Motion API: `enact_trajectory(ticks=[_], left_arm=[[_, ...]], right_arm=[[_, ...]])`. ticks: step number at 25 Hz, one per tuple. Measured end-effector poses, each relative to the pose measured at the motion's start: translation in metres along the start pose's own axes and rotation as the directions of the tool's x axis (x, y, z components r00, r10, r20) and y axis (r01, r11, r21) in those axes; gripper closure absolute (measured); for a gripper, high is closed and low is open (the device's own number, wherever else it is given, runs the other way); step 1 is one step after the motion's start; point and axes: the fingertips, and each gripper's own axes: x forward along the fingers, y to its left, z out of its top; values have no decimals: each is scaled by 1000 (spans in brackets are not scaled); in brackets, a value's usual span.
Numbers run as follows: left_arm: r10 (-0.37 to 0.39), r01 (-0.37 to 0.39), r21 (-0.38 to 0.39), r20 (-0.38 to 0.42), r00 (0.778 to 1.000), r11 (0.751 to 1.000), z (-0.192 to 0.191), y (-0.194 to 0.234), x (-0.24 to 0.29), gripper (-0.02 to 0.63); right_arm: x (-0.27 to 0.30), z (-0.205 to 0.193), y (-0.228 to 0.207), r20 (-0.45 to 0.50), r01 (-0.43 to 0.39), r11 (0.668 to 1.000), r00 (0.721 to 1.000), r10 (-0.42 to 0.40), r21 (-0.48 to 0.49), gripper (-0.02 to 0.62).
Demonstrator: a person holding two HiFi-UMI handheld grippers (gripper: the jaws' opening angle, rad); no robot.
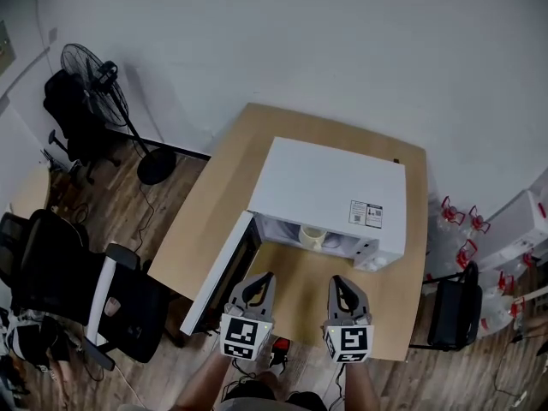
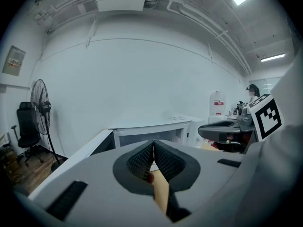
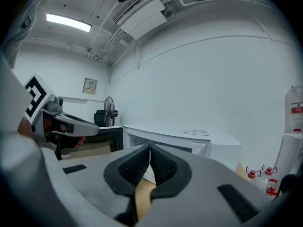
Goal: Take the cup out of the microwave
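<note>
Approach step, nothing grasped yet. Cup inside the microwave, mid-cavity, with the door swung open to the left. Left gripper and right gripper side by side above the near part of the table, short of the opening, jaws of each pressed together and empty. Next, by judgement: spread one pair of jaws, reach level into the cavity, pinch the cup, draw out without tipping.
</note>
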Motion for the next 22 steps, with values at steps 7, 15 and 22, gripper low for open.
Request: enact_trajectory(ticks=[7,15,22], left_arm=[[-37,37,-5,-34,999,999,-18,14,38,583],[-49,48,-22,-69,996,999,-34,26,66,583],[-57,54,-35,-84,995,998,-40,33,81,583]], right_arm=[[46,-22,-1,-27,2,1000,1000,-2,14,575],[86,-45,-9,-66,-8,999,998,11,41,574],[118,-62,-12,-90,-26,997,995,32,68,401]])
